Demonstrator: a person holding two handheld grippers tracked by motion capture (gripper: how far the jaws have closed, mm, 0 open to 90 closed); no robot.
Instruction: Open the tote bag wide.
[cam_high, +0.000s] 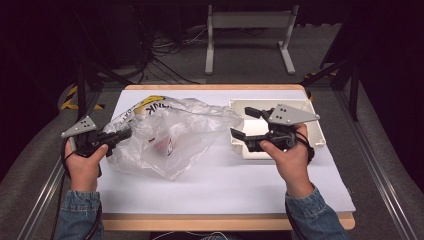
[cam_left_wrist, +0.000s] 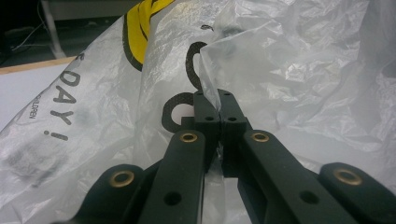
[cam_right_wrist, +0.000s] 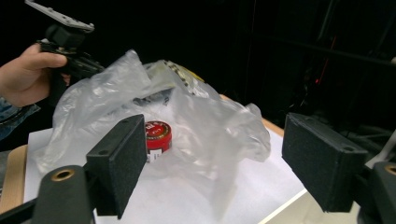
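L gripper (cam_high: 120, 135) fingers clamped on crinkled clear plastic bag (cam_high: 175, 132) w/ small red tin (cam_right_wrist: 157, 135) inside; R gripper (cam_high: 245, 122) fingers spread wide, empty, over white desk (cam_high: 225, 185).

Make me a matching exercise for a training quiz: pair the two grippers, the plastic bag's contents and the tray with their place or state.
Things:
1. left gripper
2. right gripper
3. small round red tin
4. shallow white rectangular tray

Place or state:
A. inside the crinkled clear plastic bag
B. jaws wide apart, nothing between them
C. shut on the bag's edge
D. at the table's right side, under a gripper

Pairs: 1-C, 2-B, 3-A, 4-D
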